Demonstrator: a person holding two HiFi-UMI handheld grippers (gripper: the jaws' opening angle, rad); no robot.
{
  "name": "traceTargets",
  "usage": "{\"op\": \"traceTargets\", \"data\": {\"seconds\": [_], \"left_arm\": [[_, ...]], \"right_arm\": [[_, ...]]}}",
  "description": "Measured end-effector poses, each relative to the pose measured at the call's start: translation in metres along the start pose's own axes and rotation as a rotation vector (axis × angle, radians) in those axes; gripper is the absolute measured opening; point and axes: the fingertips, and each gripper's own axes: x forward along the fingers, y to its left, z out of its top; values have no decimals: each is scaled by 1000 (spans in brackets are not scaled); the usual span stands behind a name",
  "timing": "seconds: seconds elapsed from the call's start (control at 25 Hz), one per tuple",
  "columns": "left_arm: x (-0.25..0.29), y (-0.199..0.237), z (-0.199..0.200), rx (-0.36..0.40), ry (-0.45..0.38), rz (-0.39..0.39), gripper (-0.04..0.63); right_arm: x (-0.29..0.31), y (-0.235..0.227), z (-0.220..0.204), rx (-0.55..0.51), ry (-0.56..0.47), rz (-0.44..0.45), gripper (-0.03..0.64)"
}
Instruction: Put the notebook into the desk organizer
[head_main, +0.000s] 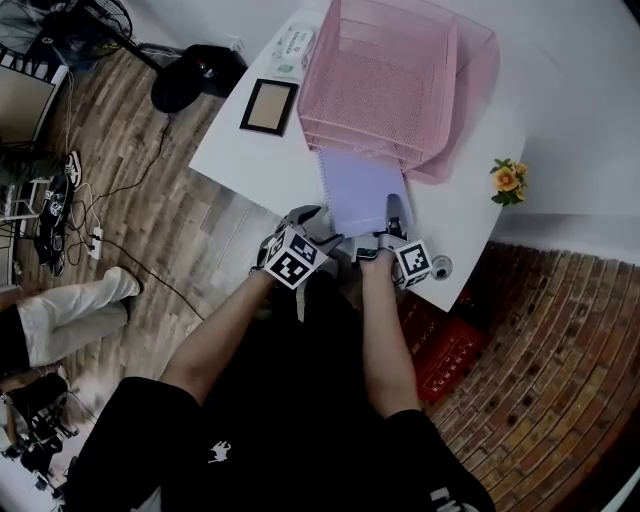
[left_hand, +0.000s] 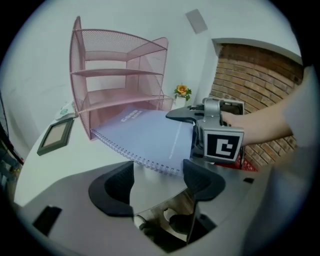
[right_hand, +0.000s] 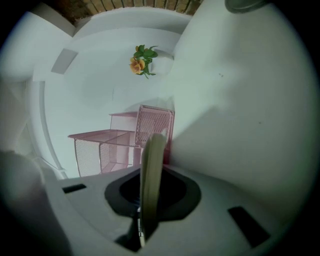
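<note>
Lavender spiral-bound notebook (head_main: 360, 190), far end entering the bottom tier of the pink wire-mesh desk organizer (head_main: 400, 70). Right gripper (head_main: 397, 218) pinches its near edge; left gripper (left_hand: 157, 182) gapes wide, empty. Probably light, thin and floppy: best held beside the wire spine.

The notebook (head_main: 362, 190) is closed, with a pale purple cover and a spiral binding down its left edge. It lies nearly flat, its far end inside the bottom tier of the desk organizer (head_main: 385, 80), a pink mesh rack of stacked shelves standing upright on the white table (head_main: 250, 160).
</note>
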Motion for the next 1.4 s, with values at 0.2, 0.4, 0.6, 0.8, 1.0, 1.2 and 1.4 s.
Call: {"op": "traceTargets", "data": {"seconds": [0.2, 0.4, 0.6, 0.8, 1.0, 1.2, 1.4], "left_arm": [[-11, 2, -10, 132, 40, -12, 337], [-1, 11, -10, 199, 60, 38, 288], [3, 20, -9, 228, 71, 59, 194], [0, 47, -8, 206, 68, 121, 144], [4, 65, -2, 217, 77, 148, 123], [8, 76, 3, 239, 80, 161, 115], [12, 91, 13, 237, 78, 182, 109]], "right_arm": [[1, -9, -4, 51, -63, -40, 31], [9, -2, -11, 59, -83, -66, 31], [14, 0, -17, 5, -30, -81, 31], [24, 0, -28, -114, 111, -123, 32], [36, 2, -33, -219, 208, -161, 40], [46, 0, -36, -277, 297, -194, 48], [60, 2, -37, -344, 364, -212, 61]]}}
